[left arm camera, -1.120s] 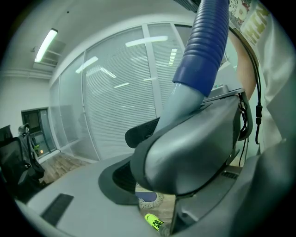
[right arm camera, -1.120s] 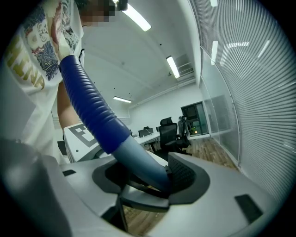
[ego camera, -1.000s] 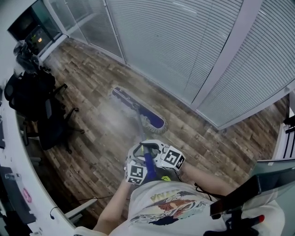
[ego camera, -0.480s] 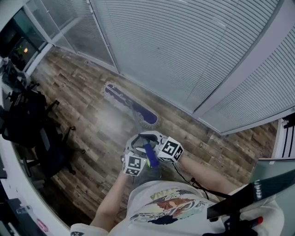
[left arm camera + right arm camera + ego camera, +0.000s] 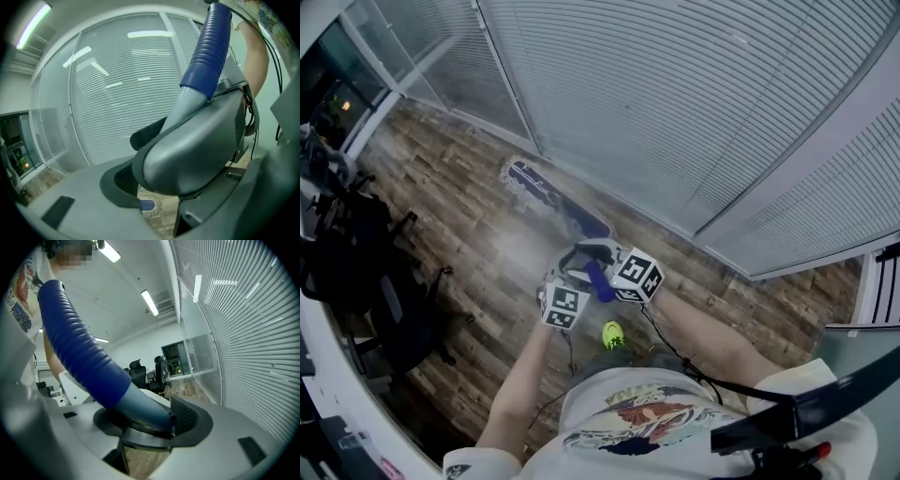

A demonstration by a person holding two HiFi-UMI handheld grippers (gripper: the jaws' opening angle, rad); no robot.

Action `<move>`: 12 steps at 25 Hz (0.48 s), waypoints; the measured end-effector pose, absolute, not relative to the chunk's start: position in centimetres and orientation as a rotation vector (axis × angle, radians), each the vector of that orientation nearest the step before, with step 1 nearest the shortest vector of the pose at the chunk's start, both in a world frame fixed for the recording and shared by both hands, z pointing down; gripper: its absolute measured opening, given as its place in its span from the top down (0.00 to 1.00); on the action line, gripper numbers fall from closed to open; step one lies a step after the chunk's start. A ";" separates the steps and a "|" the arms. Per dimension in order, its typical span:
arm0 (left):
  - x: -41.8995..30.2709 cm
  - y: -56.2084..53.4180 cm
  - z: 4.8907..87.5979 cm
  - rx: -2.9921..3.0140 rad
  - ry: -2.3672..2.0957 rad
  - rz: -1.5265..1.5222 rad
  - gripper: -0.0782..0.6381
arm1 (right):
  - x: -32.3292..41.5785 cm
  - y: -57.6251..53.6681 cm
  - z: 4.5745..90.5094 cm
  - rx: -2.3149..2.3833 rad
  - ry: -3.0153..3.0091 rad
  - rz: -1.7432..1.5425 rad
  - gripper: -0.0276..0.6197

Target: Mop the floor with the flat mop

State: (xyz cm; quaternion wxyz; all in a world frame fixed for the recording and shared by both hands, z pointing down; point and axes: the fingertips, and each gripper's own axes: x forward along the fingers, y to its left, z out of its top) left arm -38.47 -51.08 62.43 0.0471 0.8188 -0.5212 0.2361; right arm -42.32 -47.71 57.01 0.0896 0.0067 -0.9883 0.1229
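Note:
The flat mop's blue head with its white fringe (image 5: 551, 195) lies on the wood floor close to the glass wall. A sliver of the mop head (image 5: 149, 206) shows under the jaws in the left gripper view. Its grey shaft rises to a ribbed blue grip (image 5: 598, 279) (image 5: 208, 47) (image 5: 77, 352). My right gripper (image 5: 609, 262) (image 5: 150, 427) is shut on the shaft just below the grip. My left gripper (image 5: 572, 278) (image 5: 159, 187) sits right beside it around the same handle. Its jaws are opening, and the right gripper's grey body (image 5: 197, 145) hides most of the shaft between them.
A glass wall with white blinds (image 5: 675, 112) runs just beyond the mop head. Black office chairs (image 5: 366, 272) and a white desk edge (image 5: 319, 375) line the left. A yellow-green shoe (image 5: 612, 333) stands on the floor under my hands, with a thin cable (image 5: 670, 352) beside it.
Mop head and both grippers have slid forward and left along the floor toward the glass wall. The shoe has come into view below the hands.

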 end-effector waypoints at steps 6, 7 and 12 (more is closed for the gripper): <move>-36.6 -49.4 60.9 2.489 -1.565 0.733 0.68 | -40.6 -46.2 55.6 0.024 -2.945 0.400 0.60; -36.0 -48.7 60.5 2.491 -1.561 0.731 0.68 | -40.0 -45.5 55.2 0.017 -2.942 0.405 0.60; -32.7 -44.3 57.7 2.477 -1.537 0.739 0.68 | -36.8 -41.2 52.6 -0.026 -2.943 0.419 0.60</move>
